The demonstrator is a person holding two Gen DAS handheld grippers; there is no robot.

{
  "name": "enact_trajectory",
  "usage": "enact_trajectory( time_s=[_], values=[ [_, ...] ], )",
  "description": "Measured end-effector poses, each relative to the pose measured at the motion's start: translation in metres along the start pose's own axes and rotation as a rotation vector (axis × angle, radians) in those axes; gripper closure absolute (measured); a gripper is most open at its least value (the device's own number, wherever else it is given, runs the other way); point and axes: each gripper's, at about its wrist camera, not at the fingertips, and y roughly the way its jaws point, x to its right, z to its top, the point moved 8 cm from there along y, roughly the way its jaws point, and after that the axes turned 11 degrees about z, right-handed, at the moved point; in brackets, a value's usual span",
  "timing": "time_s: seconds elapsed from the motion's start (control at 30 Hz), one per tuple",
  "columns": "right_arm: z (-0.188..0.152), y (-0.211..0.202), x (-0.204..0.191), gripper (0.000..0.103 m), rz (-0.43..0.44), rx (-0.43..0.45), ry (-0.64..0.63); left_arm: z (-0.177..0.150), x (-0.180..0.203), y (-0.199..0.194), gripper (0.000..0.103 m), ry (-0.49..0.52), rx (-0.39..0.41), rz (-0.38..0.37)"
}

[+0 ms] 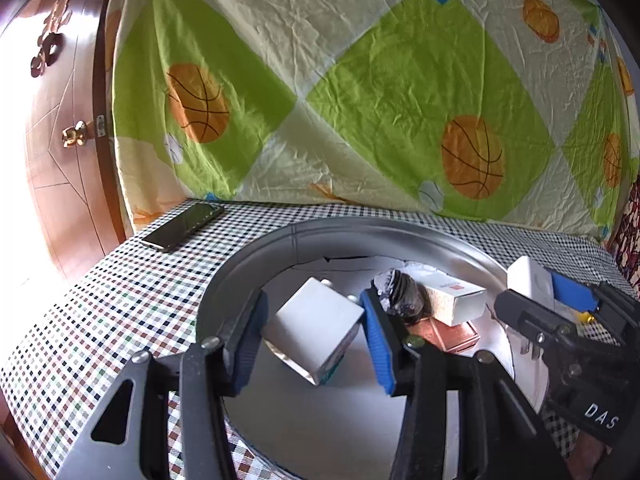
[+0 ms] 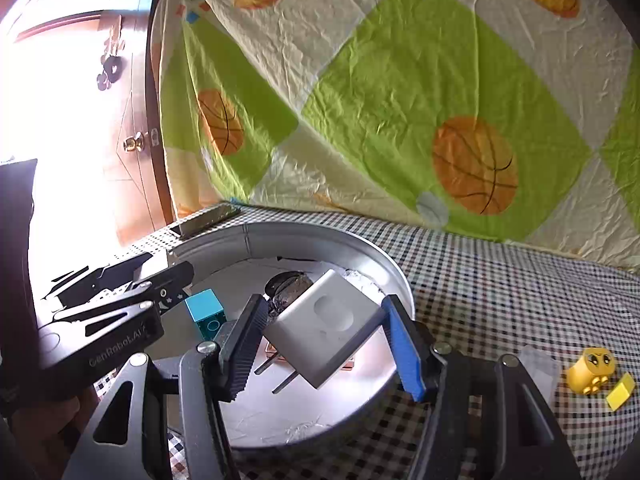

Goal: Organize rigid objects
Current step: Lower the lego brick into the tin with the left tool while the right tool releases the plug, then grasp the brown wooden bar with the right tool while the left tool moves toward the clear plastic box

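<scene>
Currently, left gripper (image 1: 316,340) fingers clamped on white box (image 1: 316,336) w/ teal end, right gripper (image 2: 326,344) fingers clamped on white plug adapter (image 2: 324,328), both over round metal tray (image 1: 256,256) on checked tabletop (image 1: 120,292), tray crowded w/ dark crumpled item (image 1: 400,292), long white carton (image 1: 456,298), copper block (image 1: 452,334), phone (image 1: 182,226) far-left, yellow toy (image 2: 592,370) right.

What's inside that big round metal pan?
The metal pan holds a long white box lying on a copper-coloured block, and a dark crumpled lump. Both grippers' held items hide part of the floor.
</scene>
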Motion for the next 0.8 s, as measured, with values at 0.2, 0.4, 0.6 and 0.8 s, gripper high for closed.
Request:
enact_trajectory(
  time_s=[0.2, 0.4, 0.6, 0.8],
  values=[
    [-0.001, 0.031, 0.005, 0.041, 0.022, -0.084, 0.03, 0.003, 0.005, 0.013, 0.055, 0.054, -0.034, 0.019],
    [-0.003, 0.036, -0.004, 0.026, 0.081, -0.078, 0.041, 0.002, 0.0, 0.014, 0.043, 0.069, -0.033, 0.057],
    [0.001, 0.009, -0.004, 0.023, 0.071, -0.029, 0.035, 0.002, -0.005, -0.005, 0.021, 0.041, 0.007, 0.073],
    [-0.015, -0.035, 0.023, 0.023, 0.03, -0.01, 0.021, 0.004, 0.012, -0.03, 0.005, 0.014, 0.048, 0.031]
  ],
)
